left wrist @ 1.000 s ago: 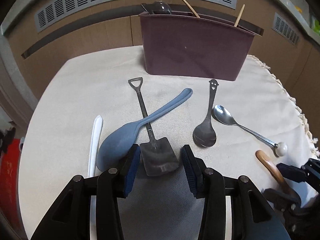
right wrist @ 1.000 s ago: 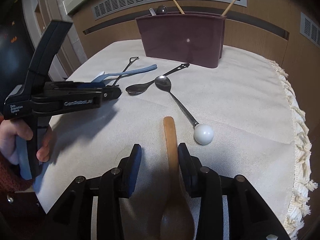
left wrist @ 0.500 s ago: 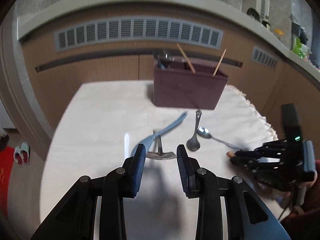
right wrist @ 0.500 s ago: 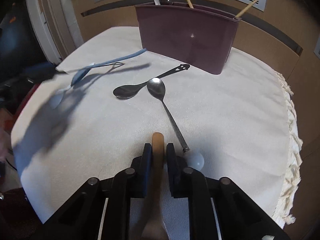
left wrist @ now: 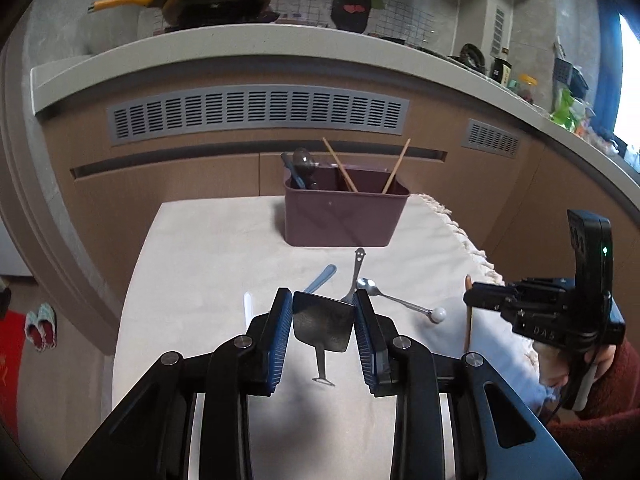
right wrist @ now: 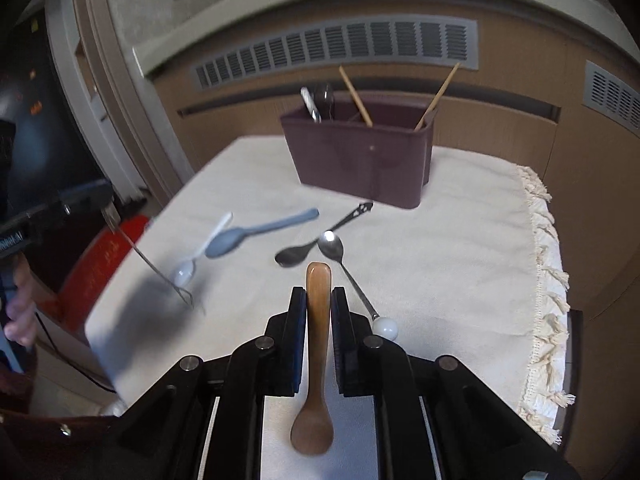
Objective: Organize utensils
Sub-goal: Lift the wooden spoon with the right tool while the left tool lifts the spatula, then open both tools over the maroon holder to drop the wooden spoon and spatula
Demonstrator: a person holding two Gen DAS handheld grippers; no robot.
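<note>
Dark metal: a shovel-shaped spoon [left wrist: 323, 326] is pinched by its blade between the jaws of the left gripper [left wrist: 323, 320], lifted clear of the cloth-covered counter [left wrist: 208, 264], with its thin handle hanging downward. In the right wrist view the same spoon appears at the left edge as a slanting rod, blurred. The right gripper [right wrist: 319, 308] has its jaws pressed onto the handle of a wooden spoon [right wrist: 316, 360], whose bowl points back toward the camera and whose handle tip projects forward; it is held above the cloth.

Items lying on the cloth: a blue spoon [right wrist: 256, 234] and a white spoon [right wrist: 200, 252], just beside each other at the left; a dark smiley-handled spoon [right wrist: 320, 240] whose handle points toward the bin; and a silver spoon [right wrist: 348, 272] ending in a white ball, its bowl close to the dark spoon's bowl, though contact cannot be judged.

A maroon bin [right wrist: 360, 160] stands at the far side of the counter. It holds two chopsticks [right wrist: 356, 96] leaning apart and, at its left end, what seems to be a dark ladle with another utensil; the detail is soft. The cloth's fringed edge [right wrist: 548, 280] hangs at the right. Behind the counter runs a brown cabinet front with a grey vent grille [left wrist: 256, 114].
</note>
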